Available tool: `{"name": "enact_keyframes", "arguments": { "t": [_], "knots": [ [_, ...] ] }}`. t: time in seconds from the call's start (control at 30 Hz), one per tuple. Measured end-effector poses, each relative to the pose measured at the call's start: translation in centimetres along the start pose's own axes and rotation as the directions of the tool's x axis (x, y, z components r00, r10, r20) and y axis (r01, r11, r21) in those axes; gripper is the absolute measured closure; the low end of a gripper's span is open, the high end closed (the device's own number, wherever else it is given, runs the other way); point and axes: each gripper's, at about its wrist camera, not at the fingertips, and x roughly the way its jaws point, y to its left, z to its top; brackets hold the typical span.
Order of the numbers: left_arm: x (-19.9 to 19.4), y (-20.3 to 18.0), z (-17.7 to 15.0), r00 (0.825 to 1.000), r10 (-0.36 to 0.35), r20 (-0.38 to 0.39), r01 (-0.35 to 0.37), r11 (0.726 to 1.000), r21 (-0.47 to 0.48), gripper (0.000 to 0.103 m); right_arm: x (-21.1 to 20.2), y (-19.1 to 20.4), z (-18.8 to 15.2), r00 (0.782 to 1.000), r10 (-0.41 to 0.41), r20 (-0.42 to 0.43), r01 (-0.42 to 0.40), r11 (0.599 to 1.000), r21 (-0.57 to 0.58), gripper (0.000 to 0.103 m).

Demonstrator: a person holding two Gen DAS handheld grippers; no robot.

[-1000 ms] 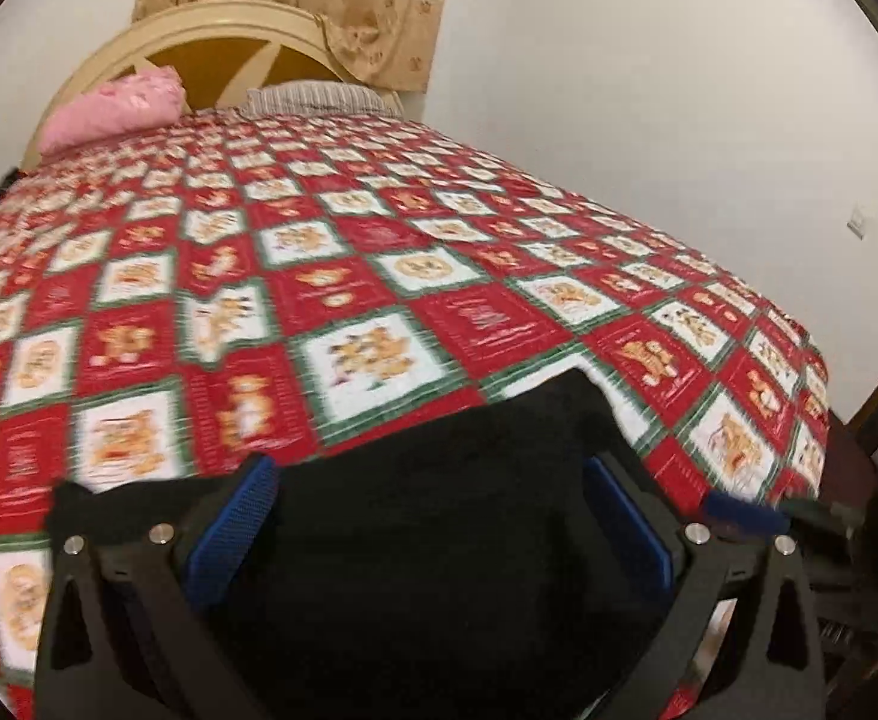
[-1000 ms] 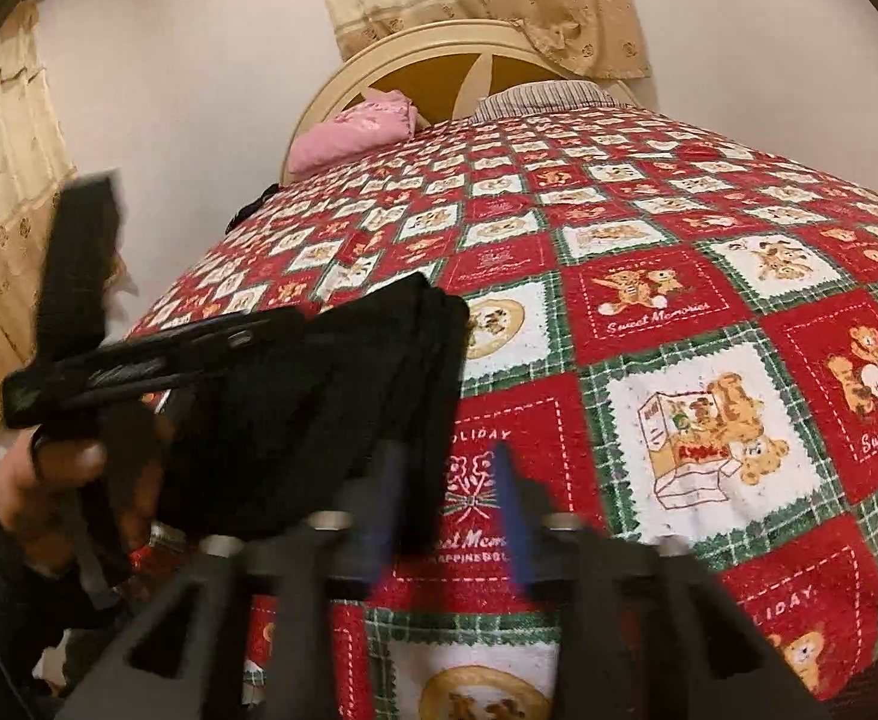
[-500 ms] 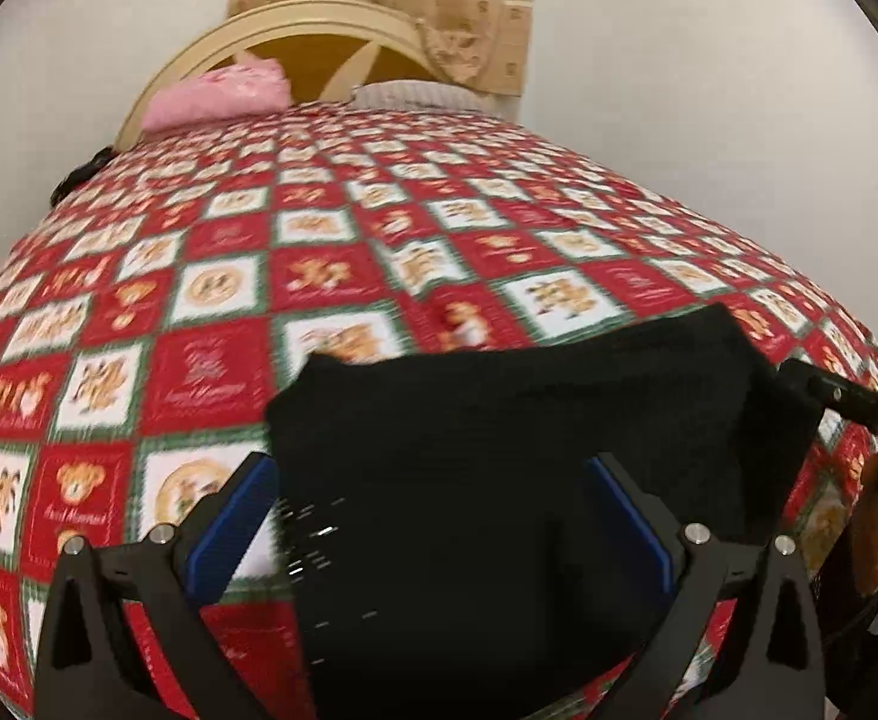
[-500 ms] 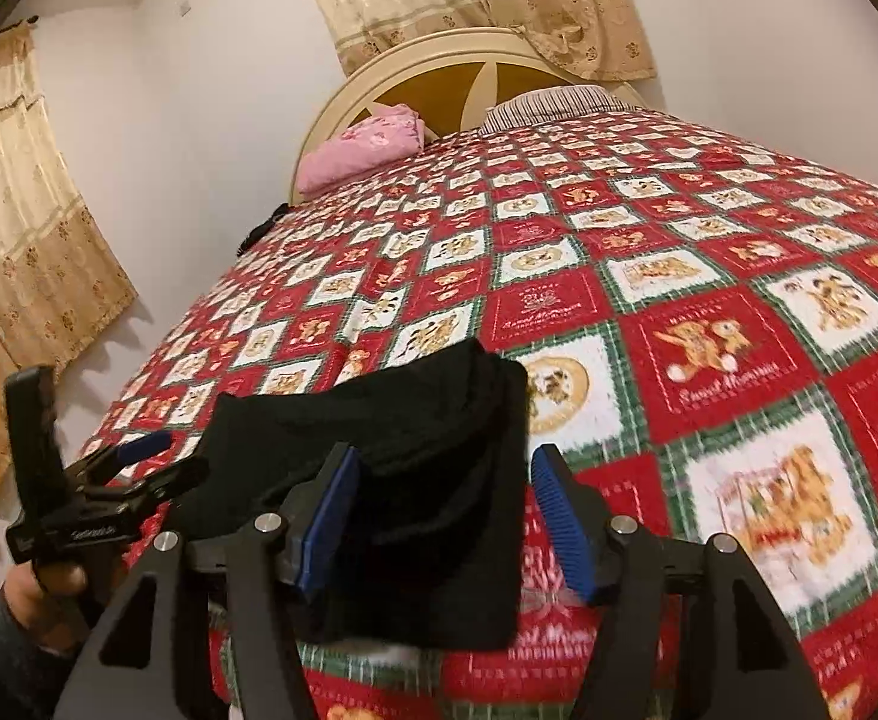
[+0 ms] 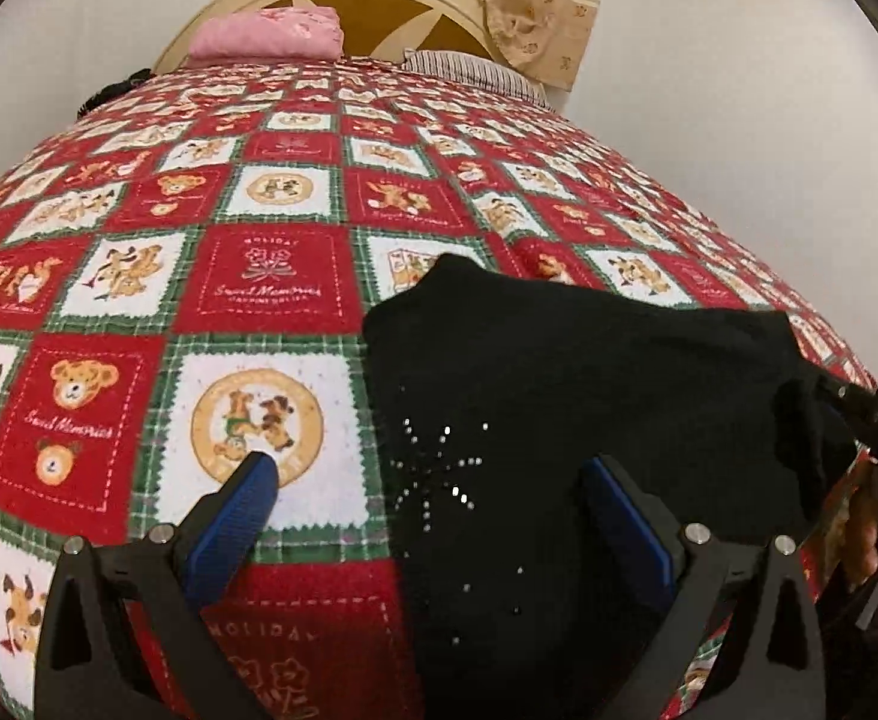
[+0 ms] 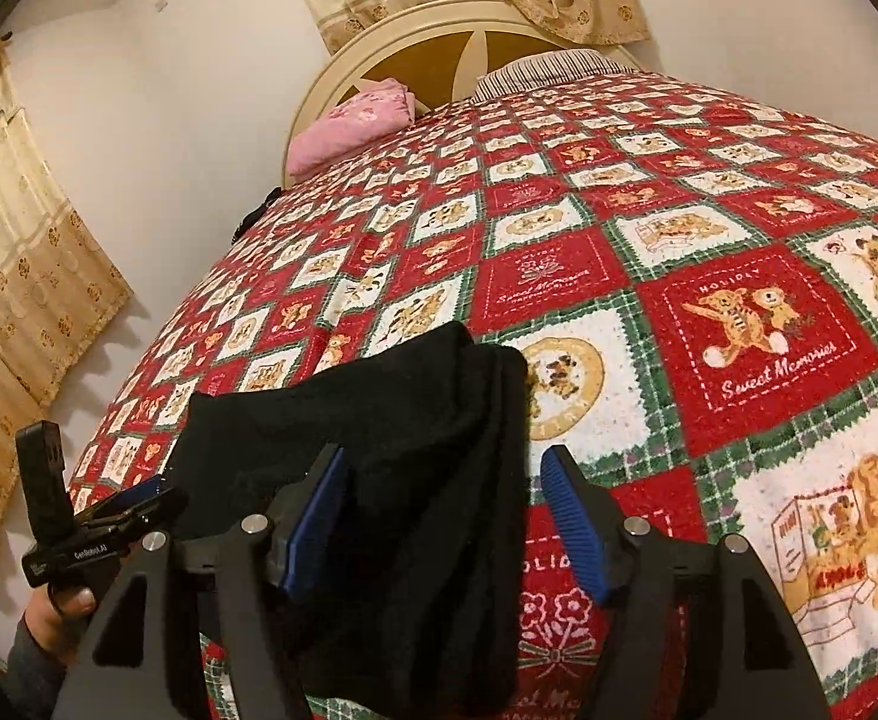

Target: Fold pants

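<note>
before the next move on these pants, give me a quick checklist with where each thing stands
1. Pants lie on the bed as a folded bundle: ok.
2. Right gripper let go: ok, its jaws are opening and the pads straddle the bundle's edge without pressing it.
3. Left gripper let go: ok, open wide, one pad over the bedspread and one over the pants.
4. Fold edges lined up: cannot tell, the cloth is too dark to read the layers.
5. Bundle fully on the bed: cannot tell, its near end is hidden behind the grippers.
6. Pink pillow away from the work: ok, it is far off at the headboard.
</note>
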Motion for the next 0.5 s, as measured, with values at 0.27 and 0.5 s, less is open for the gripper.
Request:
{"name": "enact_keyframes", "arguments": {
  "t": [0.27,0.5],
  "knots": [
    [0.8,0.4,0.6,0.998,-0.058,-0.028,0.057,0.998,-0.023,0.000,0.0,-1.5,0.6,0.992,0.121,-0.029,-0.118,0.988,0.095,0.035],
    [1.2,0.1,0.6,0.999,-0.046,-0.030,0.046,0.999,-0.004,0.000,-0.4,-0.5,2.4,0.998,0.040,-0.038,-0.036,0.994,0.108,0.035]
  ]
}}
